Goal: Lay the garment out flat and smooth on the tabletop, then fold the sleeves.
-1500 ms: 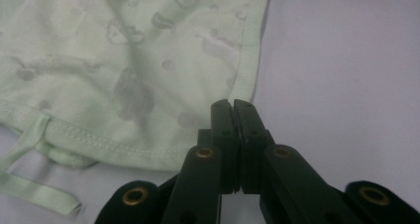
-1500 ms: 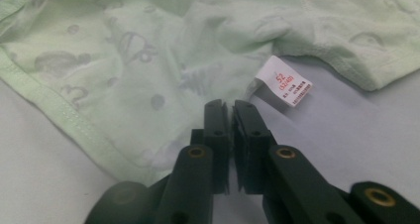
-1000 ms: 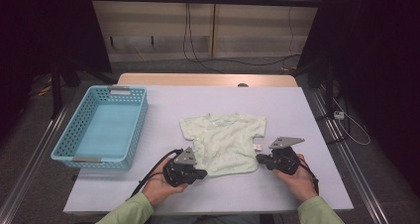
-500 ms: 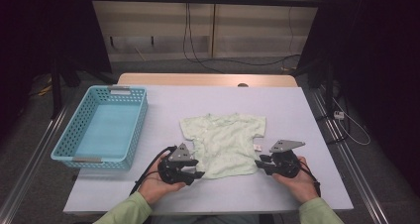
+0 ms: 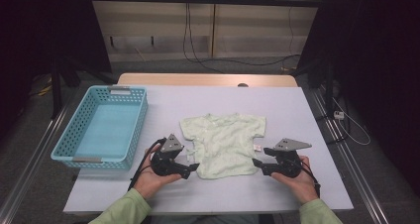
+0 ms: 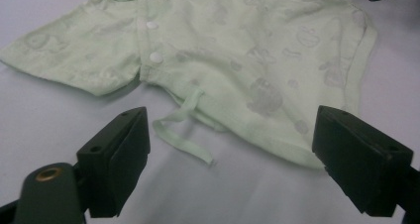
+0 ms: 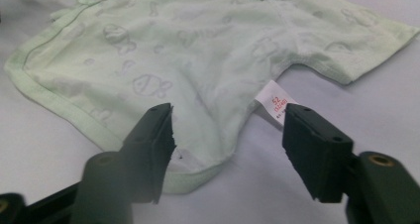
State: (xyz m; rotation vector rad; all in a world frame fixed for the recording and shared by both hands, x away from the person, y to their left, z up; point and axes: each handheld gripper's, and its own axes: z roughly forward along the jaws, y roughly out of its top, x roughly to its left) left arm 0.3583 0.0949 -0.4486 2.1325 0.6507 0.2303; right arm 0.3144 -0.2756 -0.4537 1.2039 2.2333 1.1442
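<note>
A pale green baby shirt (image 5: 224, 142) lies spread flat on the grey table (image 5: 297, 110), collar toward the far side. My left gripper (image 5: 191, 168) rests at the shirt's near left corner, open, its jaws framing the hem and a loose tie string (image 6: 183, 135). My right gripper (image 5: 256, 163) sits at the near right corner, open, its jaws either side of the side seam, the right one against the white care label (image 7: 275, 105). The shirt (image 6: 237, 50) has white snap buttons (image 6: 156, 57) down its front. Faint animal prints cover the shirt (image 7: 198, 45).
A light blue plastic basket (image 5: 101, 127) stands empty at the table's left side. The far half of the table is bare. Black frame rails and cables run along the floor beyond the table edges.
Both grippers have crept a little closer to the shirt's near corners. The left gripper's grey plate now tilts up into sight. The shirt has not moved.
</note>
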